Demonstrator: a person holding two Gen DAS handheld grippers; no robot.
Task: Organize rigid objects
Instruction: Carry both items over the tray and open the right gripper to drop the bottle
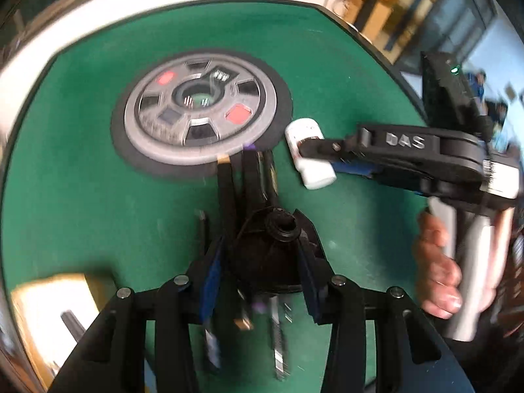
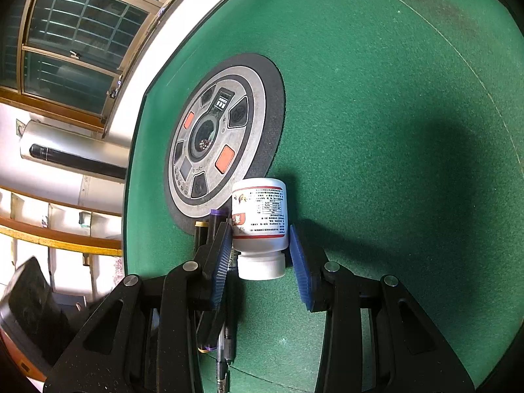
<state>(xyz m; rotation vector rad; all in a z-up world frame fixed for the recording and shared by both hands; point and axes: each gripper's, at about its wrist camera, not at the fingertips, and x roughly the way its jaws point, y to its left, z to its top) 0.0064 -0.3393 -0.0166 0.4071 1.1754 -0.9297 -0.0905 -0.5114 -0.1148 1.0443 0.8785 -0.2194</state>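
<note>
A white pill bottle (image 2: 260, 226) with a white cap lies on the green felt table, cap toward the right wrist camera. My right gripper (image 2: 258, 258) has its blue pads on both sides of the bottle, the left pad touching, a slight gap at the right. The bottle also shows in the left wrist view (image 1: 309, 154) with the right gripper (image 1: 314, 150) on it. My left gripper (image 1: 262, 262) is shut on a black funnel-shaped object (image 1: 271, 255). Several pens (image 1: 249, 177) lie side by side beneath it, also in the right wrist view (image 2: 213, 226).
A round grey control panel (image 1: 199, 104) with red buttons is set in the table's middle, also in the right wrist view (image 2: 216, 144). The table's edge (image 1: 370, 42) runs along the far right. A yellowish box (image 1: 52, 308) sits at the lower left.
</note>
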